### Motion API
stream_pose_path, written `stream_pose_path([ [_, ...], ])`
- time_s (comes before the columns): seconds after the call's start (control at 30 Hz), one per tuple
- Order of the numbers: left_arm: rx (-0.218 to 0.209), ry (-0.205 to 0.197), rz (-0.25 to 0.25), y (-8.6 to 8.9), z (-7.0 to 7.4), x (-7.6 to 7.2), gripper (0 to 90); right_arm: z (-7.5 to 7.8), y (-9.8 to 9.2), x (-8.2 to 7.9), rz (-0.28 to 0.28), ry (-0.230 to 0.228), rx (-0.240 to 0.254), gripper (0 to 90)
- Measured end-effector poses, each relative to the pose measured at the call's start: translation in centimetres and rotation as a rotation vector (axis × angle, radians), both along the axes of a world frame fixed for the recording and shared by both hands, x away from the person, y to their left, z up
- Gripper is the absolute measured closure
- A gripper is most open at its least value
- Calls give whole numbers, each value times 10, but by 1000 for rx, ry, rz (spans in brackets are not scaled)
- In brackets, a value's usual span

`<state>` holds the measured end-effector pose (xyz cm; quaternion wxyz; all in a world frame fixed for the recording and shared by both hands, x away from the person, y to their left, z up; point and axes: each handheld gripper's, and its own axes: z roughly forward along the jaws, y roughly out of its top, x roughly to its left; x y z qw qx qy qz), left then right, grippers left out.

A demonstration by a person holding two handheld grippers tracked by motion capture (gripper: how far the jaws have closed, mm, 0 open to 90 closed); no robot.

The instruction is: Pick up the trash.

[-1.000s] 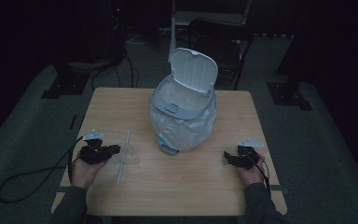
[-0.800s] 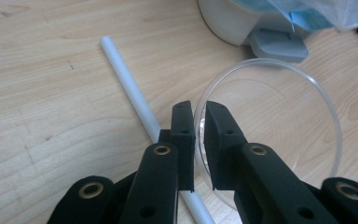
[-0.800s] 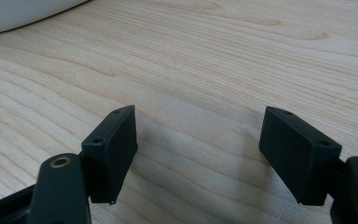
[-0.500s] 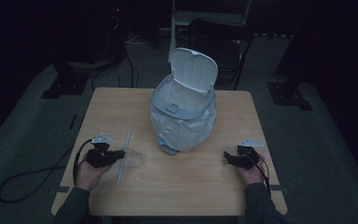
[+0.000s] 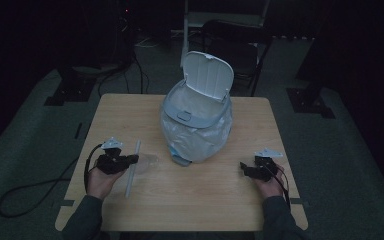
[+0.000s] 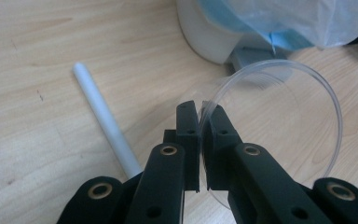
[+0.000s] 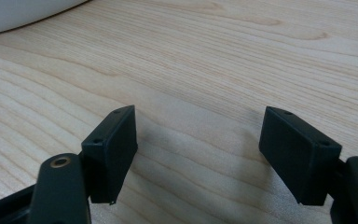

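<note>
Clear plastic cup pinched at the rim — the bin is next

Wood-topped table first: it carries everything, and the white bin stands at its middle toward the far edge, lid tipped up and back, a pale liner bag draped over the rim and down the sides. The mouth is open, so nothing needs clearing before a drop.

You are at the pick-up step, as I judge it. Your left gripper has its jaws pressed together on the rim of the clear cup, which lies on its side near the left edge of the table, just in front of the bin's foot. The next move calls for a lift clear of the tabletop, then a carry up and over the bin's rim — the wall is thin and slick, so keep the squeeze steady and avoid twisting, or the cup may slip out or buckle.

Your right gripper rests low over bare wood near the right edge, jaws spread wide with nothing between them.

The cup is see-through, round-mouthed and light-looking; the grain of the table reads straight through it. A white straw lies flat beside it on the left, apart from the jaws and untouched.
</note>
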<state>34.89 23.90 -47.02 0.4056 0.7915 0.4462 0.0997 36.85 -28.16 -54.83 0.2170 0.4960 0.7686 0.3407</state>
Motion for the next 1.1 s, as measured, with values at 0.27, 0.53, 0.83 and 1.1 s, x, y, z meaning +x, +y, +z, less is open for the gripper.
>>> stream_pose_path([
  [0.27, -29, -40, 15, 2, 14, 3, 872, 0, 0, 0, 0, 0, 0, 267],
  [0.53, -44, -82, 31, 9, 30, 4, 871, 0, 0, 0, -1, 1, 1, 267],
  [0.83, -55, -126, 36, 14, 50, 7, 871, 0, 0, 0, -1, 2, 1, 267],
  [1.1, -62, -160, 29, 13, 64, 9, 871, 0, 0, 0, -1, 2, 1, 267],
])
